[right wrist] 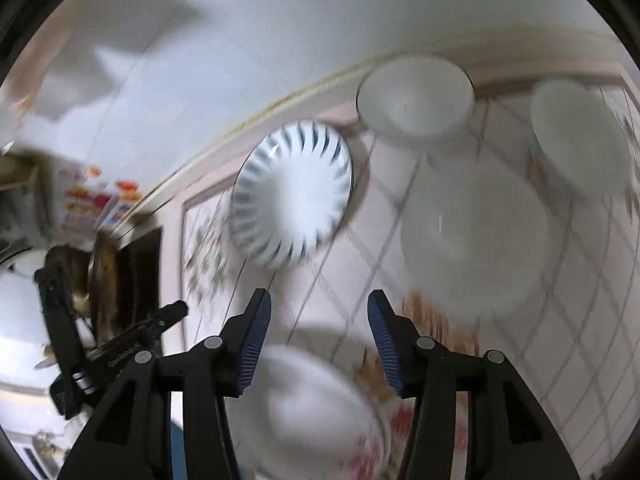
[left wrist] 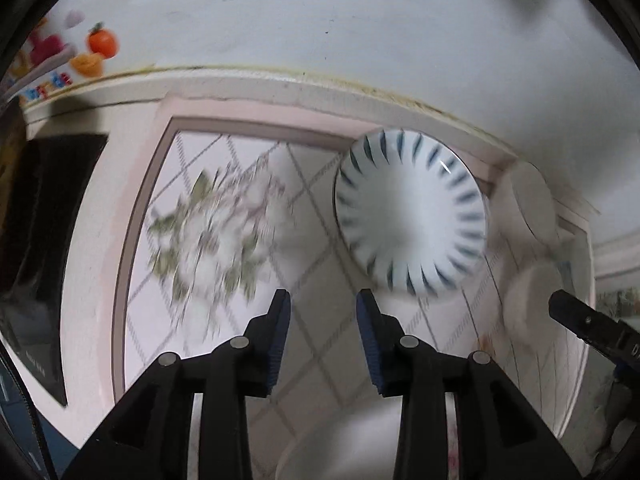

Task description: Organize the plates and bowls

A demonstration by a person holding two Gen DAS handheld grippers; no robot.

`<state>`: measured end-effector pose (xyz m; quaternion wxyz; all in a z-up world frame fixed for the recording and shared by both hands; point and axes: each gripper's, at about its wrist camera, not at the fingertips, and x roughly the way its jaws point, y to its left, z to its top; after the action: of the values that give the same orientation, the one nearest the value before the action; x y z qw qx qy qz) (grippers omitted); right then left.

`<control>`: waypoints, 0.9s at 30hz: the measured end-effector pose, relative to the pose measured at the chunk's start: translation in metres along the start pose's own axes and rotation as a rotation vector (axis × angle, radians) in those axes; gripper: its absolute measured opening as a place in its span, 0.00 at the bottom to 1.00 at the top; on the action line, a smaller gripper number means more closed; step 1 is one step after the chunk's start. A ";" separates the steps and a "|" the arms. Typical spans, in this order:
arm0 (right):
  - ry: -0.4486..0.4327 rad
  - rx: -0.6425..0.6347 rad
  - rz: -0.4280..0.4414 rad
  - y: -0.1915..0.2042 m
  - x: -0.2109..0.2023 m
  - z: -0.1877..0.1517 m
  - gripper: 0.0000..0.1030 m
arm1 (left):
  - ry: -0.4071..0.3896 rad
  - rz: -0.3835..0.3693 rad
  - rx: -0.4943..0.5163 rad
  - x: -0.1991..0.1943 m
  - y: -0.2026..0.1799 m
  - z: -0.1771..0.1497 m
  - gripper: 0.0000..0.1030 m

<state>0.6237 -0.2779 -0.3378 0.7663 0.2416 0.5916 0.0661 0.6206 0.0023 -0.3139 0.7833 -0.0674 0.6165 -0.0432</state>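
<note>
White wall fills the upper part of the left wrist view, meeting a table with a pink border and a lattice-and-flower top along a stained cream ledge. At the wall's far left hangs a poster with oranges, and a black slab lies by the table's left edge. A striped plate, white with dark blue radial dashes, sits toward the table's back edge, close to the border. To its right, pale bowls blur near the right edge. The left gripper points down over bare tabletop, its blue-padded jaws apart with nothing between them. The right gripper pokes in from the right.

Seen from the right wrist, the same table runs under the striped plate near its back edge. A white bowl stands at the back border, another white bowl to its right, and a large white plate in front of them. A flower-rimmed bowl lies at the near edge, below the right gripper, whose jaws stand well apart and empty. The left gripper shows at the left, before dark pans.
</note>
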 end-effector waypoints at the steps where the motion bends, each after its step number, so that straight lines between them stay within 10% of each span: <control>1: 0.003 -0.010 -0.018 0.003 0.007 0.009 0.52 | 0.005 0.006 0.003 0.009 -0.002 0.011 0.31; 11: 0.050 -0.102 -0.164 0.007 0.083 0.073 0.51 | 0.087 0.039 0.046 0.080 -0.013 0.055 0.31; 18: 0.064 -0.218 -0.245 0.018 0.120 0.078 0.20 | 0.086 -0.013 0.038 0.099 -0.009 0.064 0.20; 27: 0.014 -0.302 -0.267 0.022 0.123 0.072 0.16 | 0.027 0.010 0.065 0.090 -0.008 0.056 0.19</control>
<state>0.7306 -0.2320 -0.4222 0.7916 0.0428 0.6072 0.0537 0.6959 -0.0167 -0.3861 0.7767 -0.0382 0.6258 -0.0603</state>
